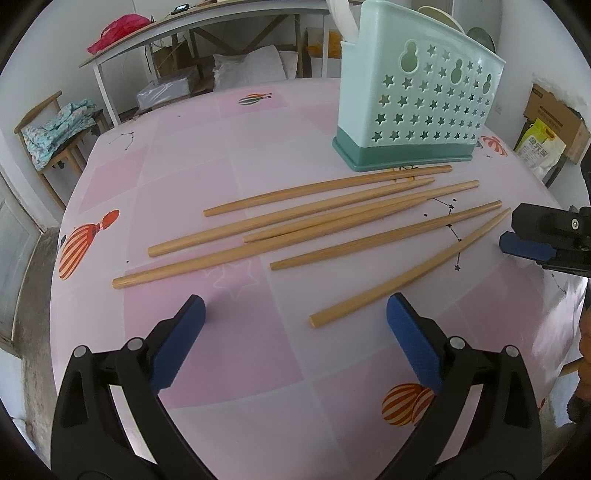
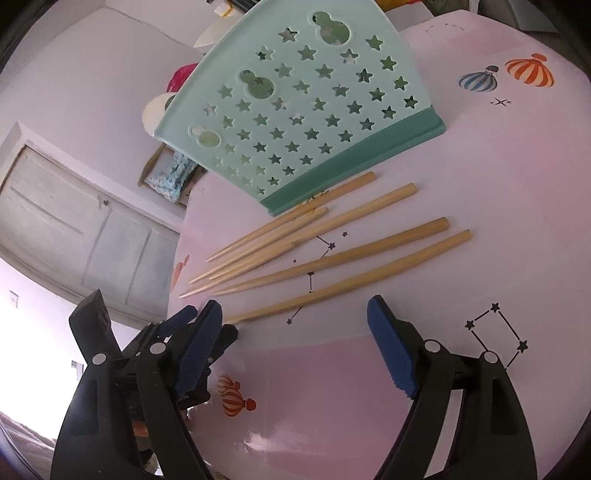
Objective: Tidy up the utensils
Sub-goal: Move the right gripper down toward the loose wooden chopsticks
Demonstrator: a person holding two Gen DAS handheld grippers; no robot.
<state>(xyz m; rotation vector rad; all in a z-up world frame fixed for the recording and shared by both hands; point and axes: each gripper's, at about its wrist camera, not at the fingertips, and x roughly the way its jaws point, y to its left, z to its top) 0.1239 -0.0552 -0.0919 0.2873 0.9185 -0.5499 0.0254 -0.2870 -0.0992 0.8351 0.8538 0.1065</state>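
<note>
Several wooden chopsticks lie loose on the pink table, in front of a mint green utensil holder with star cut-outs. My left gripper is open and empty, just short of the nearest chopstick. The right gripper's fingers show at the right edge of the left wrist view. In the right wrist view the chopsticks lie ahead of my open, empty right gripper, with the holder behind them. The left gripper's fingers show at the left.
The table has a pink cloth with balloon prints. Beyond its far edge stand a chair with fabric, a long desk and a cardboard box. A door is past the table's left edge in the right wrist view.
</note>
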